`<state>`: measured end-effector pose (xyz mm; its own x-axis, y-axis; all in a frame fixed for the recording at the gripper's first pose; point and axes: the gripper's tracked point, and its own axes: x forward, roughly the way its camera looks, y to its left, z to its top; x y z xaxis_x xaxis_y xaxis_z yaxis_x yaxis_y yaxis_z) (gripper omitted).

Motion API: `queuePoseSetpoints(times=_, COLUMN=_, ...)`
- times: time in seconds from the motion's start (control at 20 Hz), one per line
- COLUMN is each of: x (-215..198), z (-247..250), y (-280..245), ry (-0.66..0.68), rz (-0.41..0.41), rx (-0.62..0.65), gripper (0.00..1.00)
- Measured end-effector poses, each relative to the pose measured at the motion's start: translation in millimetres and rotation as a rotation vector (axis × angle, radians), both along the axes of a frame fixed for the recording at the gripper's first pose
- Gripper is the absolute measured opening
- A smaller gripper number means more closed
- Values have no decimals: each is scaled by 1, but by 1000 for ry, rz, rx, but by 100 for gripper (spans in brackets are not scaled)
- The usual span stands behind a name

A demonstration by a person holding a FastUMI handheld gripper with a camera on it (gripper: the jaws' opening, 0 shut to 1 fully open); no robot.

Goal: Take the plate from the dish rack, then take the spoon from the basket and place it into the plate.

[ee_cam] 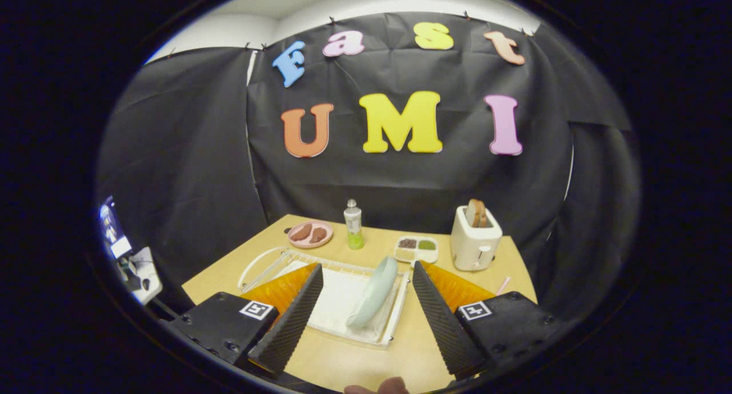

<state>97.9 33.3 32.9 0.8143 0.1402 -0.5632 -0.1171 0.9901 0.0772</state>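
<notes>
Gripper view, fingers spread wide apart, gripping nothing atm. Gripper (366,302) hanging over the near end of the table (514,262), pointed at the dish rack (394,331). Step one, looks like: plate not taken yet. Pale green plate (374,291) standing on edge in the rack, tilted, sitting between the two fingers and a bit ahead of the tips, closer to the right finger. Nothing else visible in the rack besides a white liner.

Next move prob calls for easing fwd and down so one finger goes each side of the plate's rim, then closing. Thin edge + tilt = easy to slip, so worth lining up square w/ the rim first.

Containers further back: pink dish (310,234) w/ two brown pieces on it, small divided tray (416,248) w/ brown and green stuff in its compartments, toaster (474,239) w/ toast poking out, bottle (354,224) w/ green liquid low in it.

Spoon and basket: can't pick out either. Thin pinkish stick lying just beyond the right finger, can't tell what it is.
</notes>
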Motion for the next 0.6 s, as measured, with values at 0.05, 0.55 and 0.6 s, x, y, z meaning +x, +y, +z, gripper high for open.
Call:
queuePoseSetpoints(times=0.05, x=12, z=-6, y=-1, ry=60, rz=-11, rx=7, gripper=100)
queuePoseSetpoints(times=0.55, x=90, z=-101, y=-6, ry=468, rz=-147, rx=45, gripper=97)
queuePoseSetpoints(times=0.6, x=96, z=-108, y=-7, ry=487, rz=-160, rx=52, gripper=96)
